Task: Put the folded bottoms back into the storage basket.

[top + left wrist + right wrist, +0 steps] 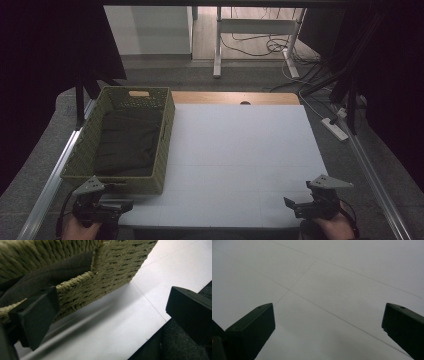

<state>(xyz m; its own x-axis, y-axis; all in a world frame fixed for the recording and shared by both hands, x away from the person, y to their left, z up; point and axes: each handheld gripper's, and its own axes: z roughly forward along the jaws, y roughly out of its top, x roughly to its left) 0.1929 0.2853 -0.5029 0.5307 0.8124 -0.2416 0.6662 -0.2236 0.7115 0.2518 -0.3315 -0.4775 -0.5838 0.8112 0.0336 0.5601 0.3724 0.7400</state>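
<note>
- The basket [167,131], woven and green, stood on the left part of the white table top [240,160], its long side running away from the person.
- A dark cloth [127,142] lay folded inside the basket, covering most of its floor.
- The left gripper [107,204] sat at the table's near left edge, just beside the basket's near corner, with the cloth beyond and above it past the near wall.
- In the left gripper view its jaws stood wide apart with nothing between them; the left jaw lay against or just in front of the basket's near wall [110,267], though whether they touched could not be told.
- The same view showed the cloth [50,272] spilling up to the basket's rim.
- The right gripper [300,204] was at the near right of the table, well apart from the basket.
- Its jaws too were spread wide and held nothing, with bare white table top [332,285] under them.
- The basket's near wall stood between the left gripper and the cloth.
- Beyond the table, a grey floor [200,77] carried cables [260,47] and a white power strip [336,129].
</note>
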